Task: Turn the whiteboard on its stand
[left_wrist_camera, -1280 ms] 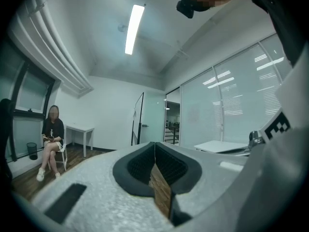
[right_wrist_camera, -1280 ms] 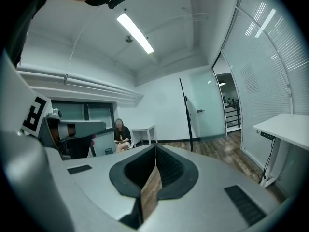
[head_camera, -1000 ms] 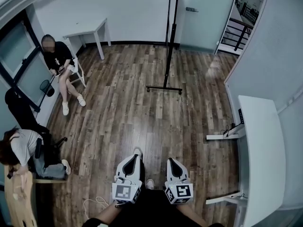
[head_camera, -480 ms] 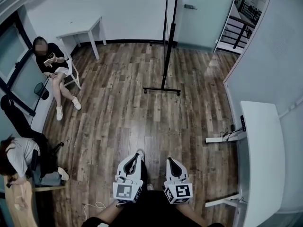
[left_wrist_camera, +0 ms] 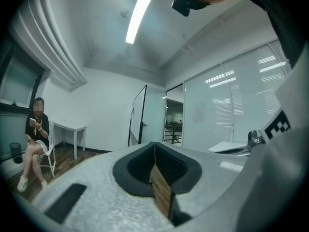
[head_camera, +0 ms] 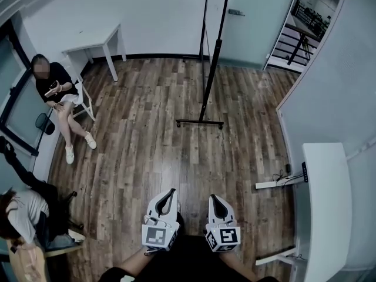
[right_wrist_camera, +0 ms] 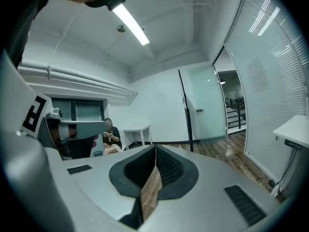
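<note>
1. My left gripper (head_camera: 169, 194) has its fingers pressed together on nothing.
2. My right gripper (head_camera: 213, 198) is the same, fingers closed and empty.
3. The whiteboard (left_wrist_camera: 138, 115) stands edge-on on its stand (head_camera: 200, 123), well ahead of both grippers on the wooden floor (head_camera: 147, 151), towards its far edge.

The room is viewed from head height, steeply downward onto the wooden floor (head_camera: 147, 151), with the left gripper (head_camera: 169, 194) and right gripper (head_camera: 214, 200) caught close at 6 o'clock. Each gripper view is taken from just behind its own jaws, aimed nearly level across the room. The distant whiteboard (head_camera: 213, 63) (left_wrist_camera: 138, 115) (right_wrist_camera: 186, 110) at 12 o'clock and the seated person (head_camera: 53, 93) (left_wrist_camera: 36, 139) (right_wrist_camera: 112, 137) at 10 o'clock are shared by all three views.
</note>
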`<state>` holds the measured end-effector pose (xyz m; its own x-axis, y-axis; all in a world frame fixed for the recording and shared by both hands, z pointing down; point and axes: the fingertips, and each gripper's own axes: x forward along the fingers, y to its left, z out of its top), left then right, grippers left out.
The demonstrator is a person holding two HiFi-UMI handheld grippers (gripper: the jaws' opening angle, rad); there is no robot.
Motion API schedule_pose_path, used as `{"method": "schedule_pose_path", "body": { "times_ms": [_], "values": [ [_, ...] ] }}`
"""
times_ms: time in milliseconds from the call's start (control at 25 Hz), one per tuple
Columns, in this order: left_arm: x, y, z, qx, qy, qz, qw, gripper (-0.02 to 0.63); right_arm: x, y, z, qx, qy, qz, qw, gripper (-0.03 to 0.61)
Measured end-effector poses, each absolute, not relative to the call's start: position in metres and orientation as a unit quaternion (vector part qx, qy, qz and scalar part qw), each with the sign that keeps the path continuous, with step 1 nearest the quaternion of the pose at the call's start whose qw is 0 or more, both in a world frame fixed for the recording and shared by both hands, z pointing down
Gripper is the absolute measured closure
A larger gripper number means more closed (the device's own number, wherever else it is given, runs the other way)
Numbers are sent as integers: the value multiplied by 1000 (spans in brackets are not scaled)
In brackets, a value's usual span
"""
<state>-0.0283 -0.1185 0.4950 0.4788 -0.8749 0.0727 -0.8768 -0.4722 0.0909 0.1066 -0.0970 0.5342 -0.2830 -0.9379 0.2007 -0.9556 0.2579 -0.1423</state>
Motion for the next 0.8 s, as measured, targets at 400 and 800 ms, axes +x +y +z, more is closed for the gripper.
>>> {"method": "schedule_pose_path", "body": {
  "times_ms": [400,800],
  "values": [
    [-70,-246,478,857,-510,-7,66,597,70,-220,514,608,-786,101,41,563],
    [-78,-315,484,863,-500,-12,71,597,55,-298,525,610,-784,105,41,563]
  ]
}}
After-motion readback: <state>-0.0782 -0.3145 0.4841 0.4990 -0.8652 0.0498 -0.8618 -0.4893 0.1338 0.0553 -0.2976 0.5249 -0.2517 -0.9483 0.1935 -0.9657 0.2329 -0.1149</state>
